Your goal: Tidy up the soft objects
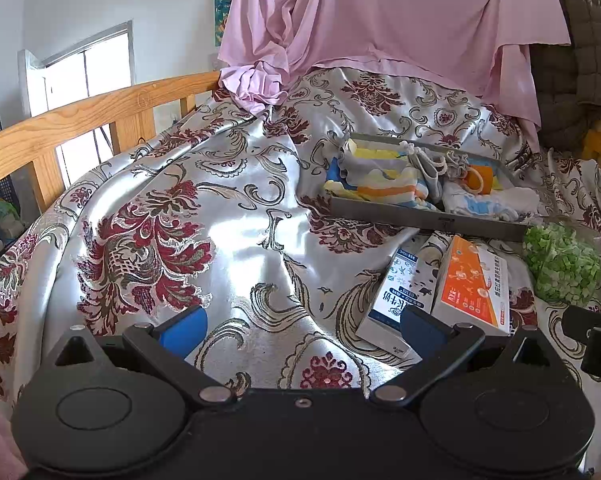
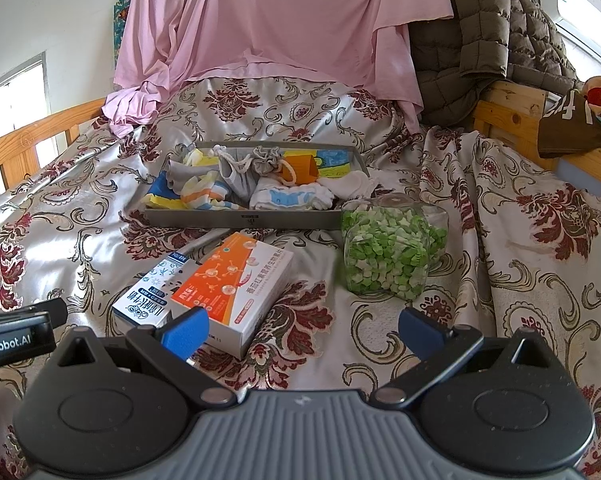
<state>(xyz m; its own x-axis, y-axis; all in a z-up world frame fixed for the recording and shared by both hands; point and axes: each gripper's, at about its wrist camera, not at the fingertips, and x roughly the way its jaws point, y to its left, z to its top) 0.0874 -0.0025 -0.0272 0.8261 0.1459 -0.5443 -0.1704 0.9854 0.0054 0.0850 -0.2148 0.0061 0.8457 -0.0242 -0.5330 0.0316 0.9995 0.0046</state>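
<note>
Left wrist view: the left gripper spreads its blue-padded fingers wide over glossy floral bedspread; a shallow grey tray of crumpled soft cloths sits centre right, below draped pink sheet.

Right wrist view: the right gripper gapes empty. Tray at centre, cloths inside; glossy orange box and clear jar of green bits nearer.

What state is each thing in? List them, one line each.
left tongs: open, empty
right tongs: open, empty
grey tray: full of soft cloth items
orange box: closed, lying flat
blue-white box: lying flat
clear jar: on its side, full of green pieces
</note>
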